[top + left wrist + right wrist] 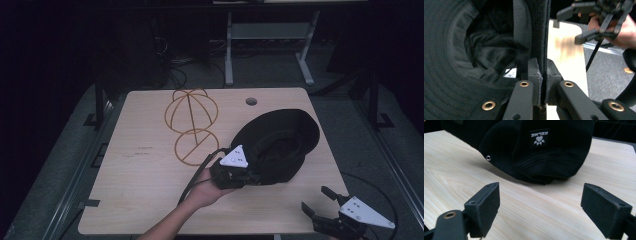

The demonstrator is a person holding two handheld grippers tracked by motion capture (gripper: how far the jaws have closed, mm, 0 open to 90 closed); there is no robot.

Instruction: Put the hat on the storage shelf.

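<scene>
A yellow wire dome-shaped hat stand (191,125) lies at the table's left; the left gripper (235,172) pinches the brim of the black fabric bucket hat (280,142) at centre; keep that clamp firm, bringing the spread right gripper (316,201) to the opposite brim.

Right gripper (540,212) is seen with its jaws spread wide, nothing held between them; both black pads are set low over the table (454,170), light wood grain. A black hat (524,152) is seen ahead, well apart from the jaws, lying on the table with a shadow cast under its near edge. A small woven label (539,137) with white lettering and a paw print is sewn on its side, seen mirrored. A metal eyelet (488,157) is seen at the hat's lower left. Dark background behind the table's far edge.
</scene>
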